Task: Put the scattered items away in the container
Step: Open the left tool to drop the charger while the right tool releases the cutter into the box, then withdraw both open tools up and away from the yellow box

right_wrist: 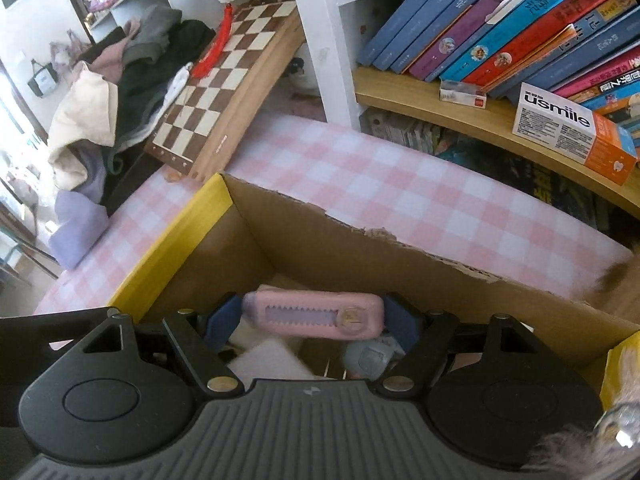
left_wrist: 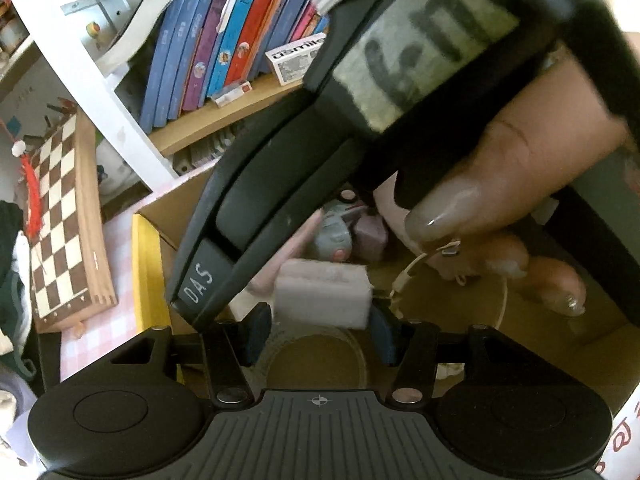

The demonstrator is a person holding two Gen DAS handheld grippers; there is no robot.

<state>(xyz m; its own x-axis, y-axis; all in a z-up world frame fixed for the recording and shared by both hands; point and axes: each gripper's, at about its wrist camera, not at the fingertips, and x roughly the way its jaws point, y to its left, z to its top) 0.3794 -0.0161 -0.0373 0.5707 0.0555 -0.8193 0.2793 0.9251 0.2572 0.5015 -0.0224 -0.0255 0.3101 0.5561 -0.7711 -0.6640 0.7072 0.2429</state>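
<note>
One claw [right_wrist: 314, 320] grips pink cutter [right_wrist: 316, 316], chessboard [right_wrist: 224, 68] beyond

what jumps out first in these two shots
In the right wrist view, a pink utility knife sits crosswise between the right gripper's blue pads, over the open cardboard box. In the left wrist view, the other gripper's black body and a hand loom over a white block.
</note>
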